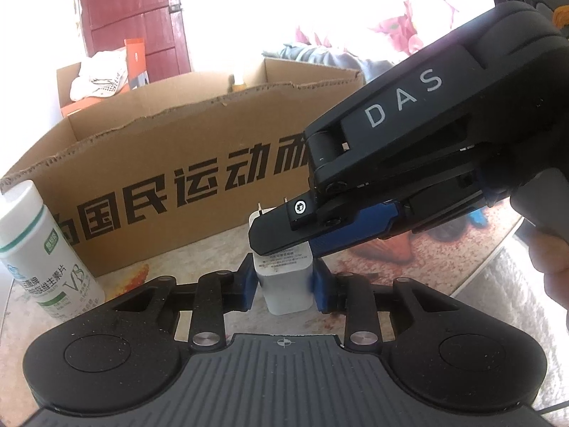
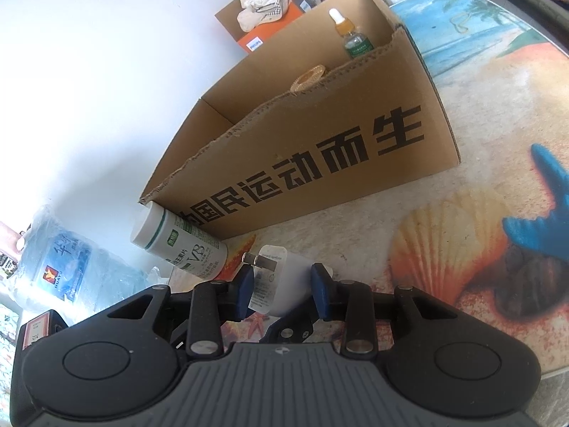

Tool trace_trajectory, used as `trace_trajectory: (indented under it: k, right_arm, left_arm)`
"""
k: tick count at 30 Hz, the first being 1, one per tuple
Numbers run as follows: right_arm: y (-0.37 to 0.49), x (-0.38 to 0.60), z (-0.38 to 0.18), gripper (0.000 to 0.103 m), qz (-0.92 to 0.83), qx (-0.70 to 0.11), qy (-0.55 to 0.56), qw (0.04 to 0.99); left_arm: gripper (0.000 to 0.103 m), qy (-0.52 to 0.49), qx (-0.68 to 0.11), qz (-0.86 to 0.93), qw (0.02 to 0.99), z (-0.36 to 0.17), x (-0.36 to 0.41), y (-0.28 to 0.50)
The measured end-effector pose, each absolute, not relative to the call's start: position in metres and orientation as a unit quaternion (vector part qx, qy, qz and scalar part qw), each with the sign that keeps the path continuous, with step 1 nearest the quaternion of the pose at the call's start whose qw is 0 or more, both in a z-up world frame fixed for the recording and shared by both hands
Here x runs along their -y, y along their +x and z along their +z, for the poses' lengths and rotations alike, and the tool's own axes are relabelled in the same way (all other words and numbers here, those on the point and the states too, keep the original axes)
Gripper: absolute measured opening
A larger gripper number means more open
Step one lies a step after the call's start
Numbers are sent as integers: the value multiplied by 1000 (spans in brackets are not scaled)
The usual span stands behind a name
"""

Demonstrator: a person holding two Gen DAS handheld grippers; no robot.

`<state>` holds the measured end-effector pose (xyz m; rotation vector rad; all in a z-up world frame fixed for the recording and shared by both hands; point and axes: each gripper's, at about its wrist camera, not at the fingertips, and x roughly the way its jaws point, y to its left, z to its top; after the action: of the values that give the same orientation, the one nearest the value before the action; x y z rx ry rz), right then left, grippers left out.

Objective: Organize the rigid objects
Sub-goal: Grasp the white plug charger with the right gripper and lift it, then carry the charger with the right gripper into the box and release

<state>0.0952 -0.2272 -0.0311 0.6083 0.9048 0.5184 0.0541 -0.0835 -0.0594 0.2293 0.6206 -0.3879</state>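
Both wrist cameras are looking steeply down, close over their own fingers, sharing the white charger (image 1: 284,281) and cardboard box (image 2: 320,135) at twelve o'clock.

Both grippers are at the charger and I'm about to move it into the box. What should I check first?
1. Left gripper gripping the charger: ok, pads press its sides.
2. Right gripper gripping it: ok, at the prong end.
3. Single holder for the carry: not ok, both hold.
4. Box top open: ok; a dropper bottle stands at one end.
5. Bottle clear of the charger: ok, it stands apart by the box corner.
6. Charger off the table: cannot tell.
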Motion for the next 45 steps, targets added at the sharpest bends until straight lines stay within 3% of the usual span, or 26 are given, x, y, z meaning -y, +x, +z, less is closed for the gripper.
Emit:
trace_trajectory:
  k: [12,20,25,33,45]
  right_arm:
    - [75,228,40,38,271,-349,256,859]
    - [117,226,101,38,294,-312,224,875]
    - [178,229,109,38,296,-349,232,858]
    - [273,219,71,38,271,-447,234,820]
    - [333,222,25,40,231,-521,234,788]
  left_arm:
    - [30,112,-229,-186,949,2,76,36]
    - [30,94,-221,-188,952,61,73,82]
    - [29,89,-267,-193,940,74,78,139]
    - [29,88,-379,-186,902,38,91,228]
    - [29,62,-484,-187,852,11,94,301]
